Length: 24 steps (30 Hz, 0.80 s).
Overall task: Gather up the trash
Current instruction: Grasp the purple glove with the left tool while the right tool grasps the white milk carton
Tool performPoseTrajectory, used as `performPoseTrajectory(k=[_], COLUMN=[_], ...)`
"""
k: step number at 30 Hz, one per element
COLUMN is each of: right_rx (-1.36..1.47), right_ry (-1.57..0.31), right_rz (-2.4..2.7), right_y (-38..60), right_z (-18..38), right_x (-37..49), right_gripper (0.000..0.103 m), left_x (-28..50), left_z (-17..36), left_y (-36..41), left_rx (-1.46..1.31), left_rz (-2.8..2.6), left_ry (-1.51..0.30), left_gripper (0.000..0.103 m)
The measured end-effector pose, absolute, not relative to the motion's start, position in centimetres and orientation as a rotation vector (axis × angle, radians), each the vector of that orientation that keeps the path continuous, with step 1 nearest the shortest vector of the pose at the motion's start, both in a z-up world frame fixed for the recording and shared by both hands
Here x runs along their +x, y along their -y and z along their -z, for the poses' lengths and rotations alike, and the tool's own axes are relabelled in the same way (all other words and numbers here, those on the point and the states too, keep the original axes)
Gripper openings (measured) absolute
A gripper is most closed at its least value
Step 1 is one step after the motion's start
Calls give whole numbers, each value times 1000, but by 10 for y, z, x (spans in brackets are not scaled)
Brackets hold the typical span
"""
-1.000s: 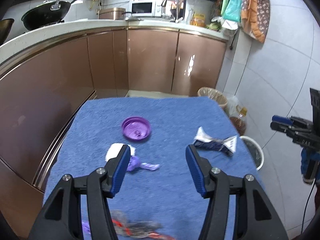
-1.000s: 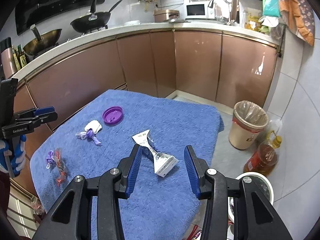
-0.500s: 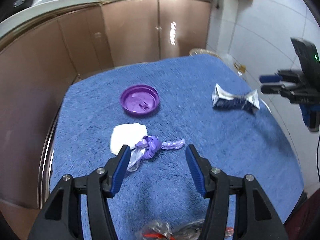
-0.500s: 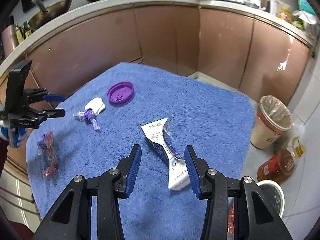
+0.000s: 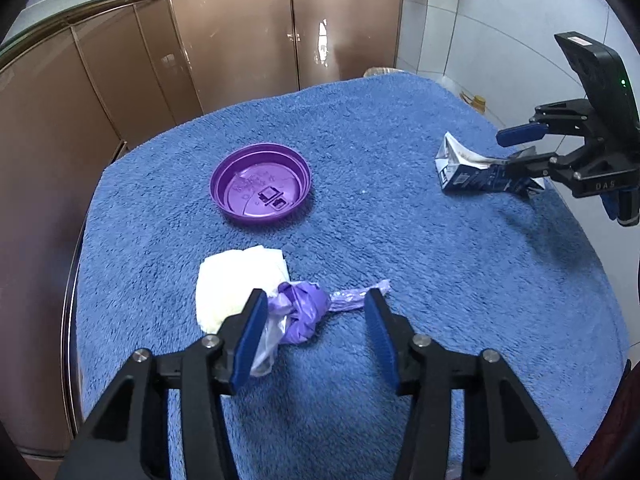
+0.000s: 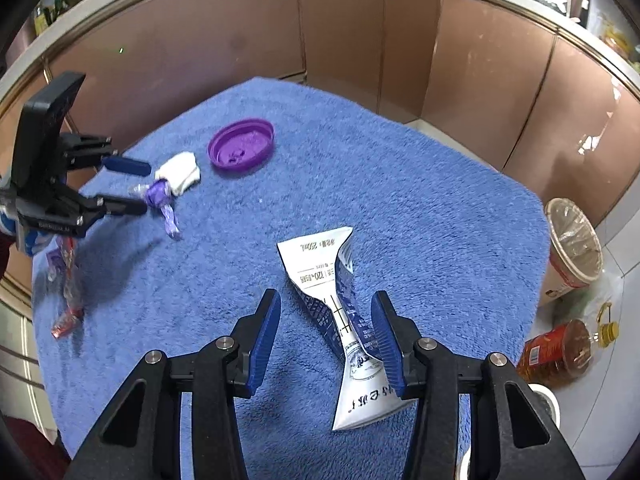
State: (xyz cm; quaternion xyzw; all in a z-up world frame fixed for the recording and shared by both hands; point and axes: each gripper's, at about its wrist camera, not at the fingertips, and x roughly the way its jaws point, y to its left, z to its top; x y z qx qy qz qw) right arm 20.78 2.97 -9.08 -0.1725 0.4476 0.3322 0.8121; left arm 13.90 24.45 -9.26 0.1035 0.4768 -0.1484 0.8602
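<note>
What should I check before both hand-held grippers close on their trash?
1. Purple bag wad between left hand-held gripper pads: ok, jaws closing, not yet pinching.
2. White tissue clear of left pads: not ok, it lies against the wad.
3. Crushed carton between right hand-held gripper pads: ok, jaws opening.
4. Carton centred: not ok, nearer one pad.
5. Lined bin reachable: cannot tell.

We see the bag [image 5: 298, 312] between our left tongs' [image 5: 316, 334] jaws on the towel [image 5: 400, 240], the tissue [image 5: 236, 280] just left of it, the lid [image 5: 261, 184] beyond. The carton [image 6: 340, 308] lies between our right tongs' [image 6: 326, 338] jaws, hard by the right one. A wrapper [image 6: 66, 288] lies far left, a bin [image 6: 574, 244] right, off the towel.
</note>
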Motion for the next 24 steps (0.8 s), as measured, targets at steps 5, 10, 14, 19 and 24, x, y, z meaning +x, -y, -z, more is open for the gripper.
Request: performPoseTrajectory(k=[5,10,14,19,24], right_rx=[-407,-439,-460,-499,-530], right_ry=[-982,-995,-1003,-1024,-1046], right_rz=[-730,-732,-728,-717,-697], right_y=[-35,-38,-39,-44,-47], right_z=[99,103,105,110,116], right_x=[210,211,213,218,223], right_gripper=[47,47,47,45,39], left_x=[145,147,150,150,151], left_z=[100,104,105,109,113], left_y=[-242,-242,-244,-241,-236], left_rx=[247,253,244,269,303], left_rz=[322,320,307,296,284], left_ry=[-1023,-1031,-1035,-1043,-1042], left_gripper=[44,41,34,34,34])
